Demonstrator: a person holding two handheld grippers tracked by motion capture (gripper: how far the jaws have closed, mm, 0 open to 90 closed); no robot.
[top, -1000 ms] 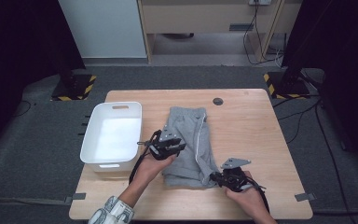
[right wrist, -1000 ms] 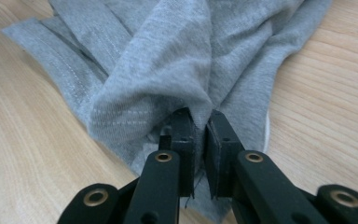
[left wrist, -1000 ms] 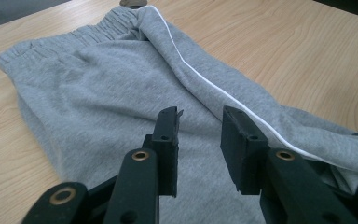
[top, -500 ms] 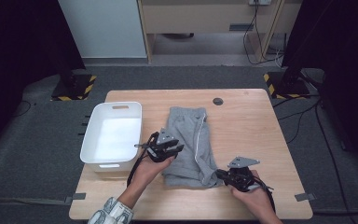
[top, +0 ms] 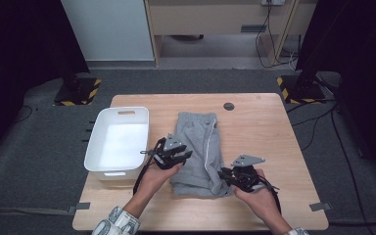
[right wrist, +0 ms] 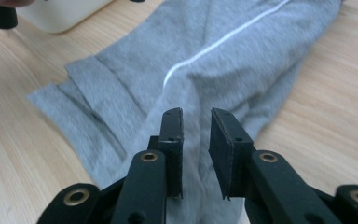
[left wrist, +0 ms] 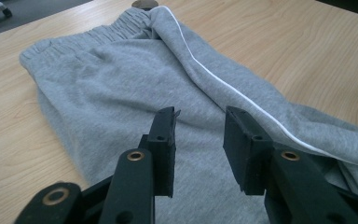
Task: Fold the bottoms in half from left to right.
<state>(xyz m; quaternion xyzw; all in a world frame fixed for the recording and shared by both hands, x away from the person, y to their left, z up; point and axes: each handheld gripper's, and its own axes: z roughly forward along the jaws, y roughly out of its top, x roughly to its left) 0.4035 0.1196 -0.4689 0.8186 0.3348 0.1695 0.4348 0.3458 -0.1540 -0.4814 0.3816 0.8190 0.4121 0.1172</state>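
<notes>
High view: a pair of grey shorts (top: 198,152) with a white side stripe lies folded flat near the middle of the wooden table (top: 269,127), waistband toward the far edge. A white bin (top: 118,142) stands just beside the shorts, on their left. The left gripper (top: 176,155) hovers over the left edge of the shorts; in the left gripper view its jaws stand partly apart above the grey cloth (left wrist: 135,93), nothing between them and no pad pressing on fabric. The right gripper (top: 230,177) sits at the near right corner of the shorts; in the right gripper view its jaws have just been opening, now with a narrow gap, the cloth (right wrist: 223,60) lying below and beyond them and not pinched. A small dark disc (top: 229,106) lies beyond the shorts
</notes>
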